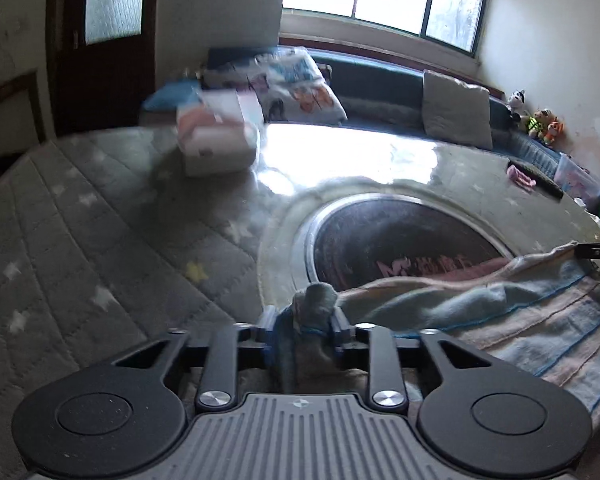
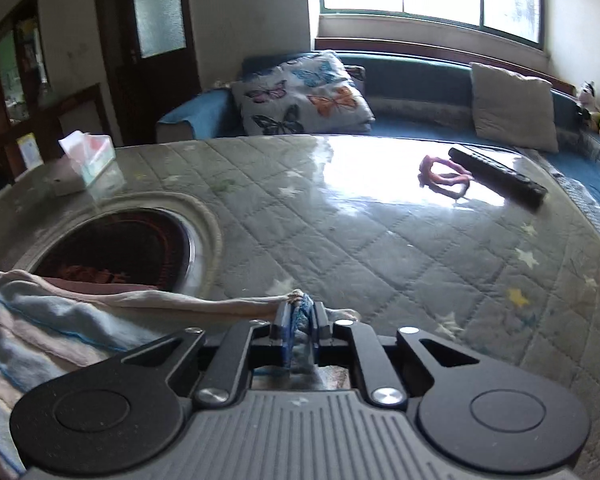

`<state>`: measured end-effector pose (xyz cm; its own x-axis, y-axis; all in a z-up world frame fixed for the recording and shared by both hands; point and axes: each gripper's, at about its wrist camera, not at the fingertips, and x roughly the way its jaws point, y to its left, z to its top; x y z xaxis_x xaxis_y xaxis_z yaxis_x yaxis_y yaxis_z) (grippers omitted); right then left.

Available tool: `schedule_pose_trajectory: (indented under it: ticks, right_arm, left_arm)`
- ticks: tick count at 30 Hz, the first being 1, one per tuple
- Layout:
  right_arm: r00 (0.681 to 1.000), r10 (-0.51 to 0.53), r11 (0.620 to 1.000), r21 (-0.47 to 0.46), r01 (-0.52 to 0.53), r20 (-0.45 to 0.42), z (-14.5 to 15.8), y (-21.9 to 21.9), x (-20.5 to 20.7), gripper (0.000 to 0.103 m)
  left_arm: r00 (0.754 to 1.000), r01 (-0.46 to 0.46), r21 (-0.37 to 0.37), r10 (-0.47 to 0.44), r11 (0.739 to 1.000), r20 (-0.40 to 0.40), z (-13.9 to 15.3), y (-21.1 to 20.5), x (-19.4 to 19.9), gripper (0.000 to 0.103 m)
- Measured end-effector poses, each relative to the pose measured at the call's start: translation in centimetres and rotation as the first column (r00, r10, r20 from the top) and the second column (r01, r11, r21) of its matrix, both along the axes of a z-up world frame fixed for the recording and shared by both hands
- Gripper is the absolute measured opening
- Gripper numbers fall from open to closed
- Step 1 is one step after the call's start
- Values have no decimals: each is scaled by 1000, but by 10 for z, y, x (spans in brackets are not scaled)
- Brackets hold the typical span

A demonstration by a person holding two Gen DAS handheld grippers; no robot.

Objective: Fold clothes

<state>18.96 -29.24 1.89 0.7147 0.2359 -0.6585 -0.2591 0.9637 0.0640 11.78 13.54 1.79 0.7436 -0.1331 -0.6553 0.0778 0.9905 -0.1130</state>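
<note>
Left gripper (image 1: 305, 316) clamped on striped cloth (image 1: 520, 320) corner, lower centre; right gripper (image 2: 300, 316) clamped likewise, lower centre; table (image 2: 380, 220) beneath.

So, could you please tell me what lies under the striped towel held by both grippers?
Under the striped towel lies the quilted star table cover and the near edge of the dark round inset. Whatever else the towel covers is hidden.

Towel (image 1: 500, 312) soft fleecy cloth, matt. Table cover (image 2: 380, 232) quilted fabric under glossy clear sheet (glare toward 12 o'clock). Gripper (image 2: 300, 316) matt black plastic.
</note>
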Motion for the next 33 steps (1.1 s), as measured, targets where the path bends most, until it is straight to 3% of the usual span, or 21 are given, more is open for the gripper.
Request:
schedule_pose_trajectory:
  ticks: [2,7,11,16,21,27,33]
  right_arm:
    - [1000,-4,1000,-3,4,12,7,-2,-3,12]
    - [994,97,995,-8,-96,43,24,18,-15,12]
    - [976,216,976,22,-216,-8,15,54,-15,12]
    - [956,285,958,47,-282,-68,-8,94,-7,12]
    - [957,282,959,27,-281,-74,-19,111,4,13]
    - [964,261,965,28,-260,-53,-21,117,6,27]
    - [937,349,937,-13,-349,-11,-15,132,-9,28]
  left_arm:
    - [1000,22,2,-22,1000,8,6,-9,0,38]
    - [997,75,8,-76,997,29,20,-30,1,38]
    - [992,118,13,-119,993,44,31,-48,2,36]
    - [980,191,-24,-192,981,-51,6,-78,32,33]
    - [972,217,-32,-219,976,-91,-12,-90,52,33]
    - [977,200,-1,-200,980,-76,-21,-93,49,33]
    - [979,190,-30,-191,981,-70,-21,-90,50,33]
